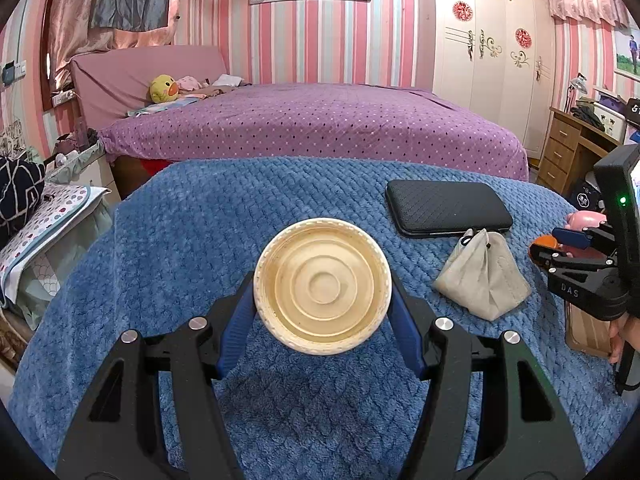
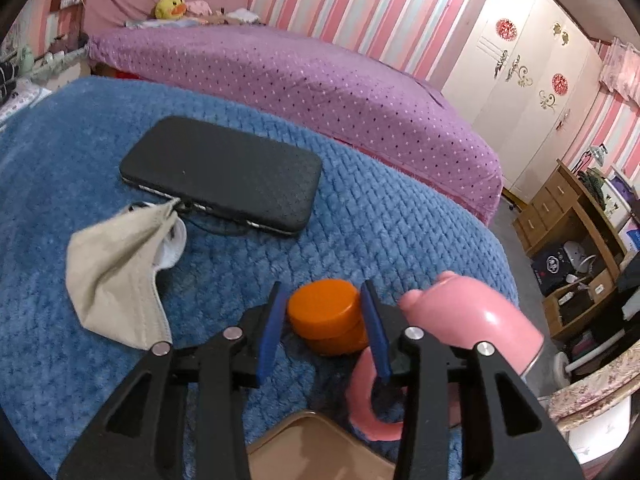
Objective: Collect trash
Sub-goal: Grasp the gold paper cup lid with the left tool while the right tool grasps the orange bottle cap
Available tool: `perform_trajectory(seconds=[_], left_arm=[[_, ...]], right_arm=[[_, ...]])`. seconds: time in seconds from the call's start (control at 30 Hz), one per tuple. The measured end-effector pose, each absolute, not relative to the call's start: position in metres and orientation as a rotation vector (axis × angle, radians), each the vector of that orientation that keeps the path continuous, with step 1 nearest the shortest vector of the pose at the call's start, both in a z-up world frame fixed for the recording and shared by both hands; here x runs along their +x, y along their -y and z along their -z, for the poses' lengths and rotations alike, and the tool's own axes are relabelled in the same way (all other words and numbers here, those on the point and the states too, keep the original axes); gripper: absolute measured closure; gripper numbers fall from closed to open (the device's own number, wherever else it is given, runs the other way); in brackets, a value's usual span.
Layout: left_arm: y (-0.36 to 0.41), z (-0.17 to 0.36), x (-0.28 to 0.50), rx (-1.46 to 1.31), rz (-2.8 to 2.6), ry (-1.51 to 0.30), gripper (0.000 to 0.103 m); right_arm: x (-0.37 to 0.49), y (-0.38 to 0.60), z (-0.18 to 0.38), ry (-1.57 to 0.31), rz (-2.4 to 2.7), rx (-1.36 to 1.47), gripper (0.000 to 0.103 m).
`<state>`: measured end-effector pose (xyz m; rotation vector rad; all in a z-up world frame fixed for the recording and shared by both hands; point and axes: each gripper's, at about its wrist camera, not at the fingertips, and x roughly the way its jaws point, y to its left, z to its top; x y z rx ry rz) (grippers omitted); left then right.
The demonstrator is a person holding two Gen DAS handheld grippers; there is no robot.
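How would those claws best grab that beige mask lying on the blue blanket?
Pinch the raised fold along the top of the mask, coming straight down from above. It sits crumpled in a tent shape on the blanket, so the ridge stands up between the fingers, while its edges lie flat in the soft pile.

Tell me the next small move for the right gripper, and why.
Probably close the right gripper on the orange cap. Its blue fingers already sit on either side of the cap on the blue blanket, apparently not yet pinching it. The left gripper already grips the cream lid, so the cap looks like the next piece to collect.
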<state>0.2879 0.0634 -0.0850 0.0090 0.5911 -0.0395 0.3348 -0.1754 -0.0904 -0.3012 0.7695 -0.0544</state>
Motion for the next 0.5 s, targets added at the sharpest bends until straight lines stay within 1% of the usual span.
perform_trajectory(seconds=[0.1, 0.17, 0.2, 0.23, 0.27, 0.5], left_arm=[[-0.064, 0.086, 0.288, 0.007, 0.04, -0.592, 0.042], [-0.064, 0.086, 0.288, 0.007, 0.04, -0.591, 0.042], [-0.064, 0.086, 0.288, 0.006, 0.041, -0.591, 0.042], [-0.064, 0.086, 0.288, 0.006, 0.041, -0.592, 0.042], [-0.064, 0.086, 0.288, 0.004, 0.041, -0.592, 0.042], [-0.063, 0.086, 0.288, 0.004, 0.041, -0.591, 0.042]], right_arm=[[0.333, 0.179, 0.089, -0.759, 0.046, -0.291, 0.071], [0.33, 0.179, 0.086, -0.738, 0.047, -0.296, 0.085], [0.329, 0.181, 0.085, -0.726, 0.044, -0.291, 0.088], [0.327, 0.182, 0.082, -0.715, 0.039, -0.281, 0.094], [0.325, 0.183, 0.079, -0.701, 0.033, -0.271, 0.098], [0.322, 0.178, 0.073, -0.691, 0.016, -0.301, 0.098]])
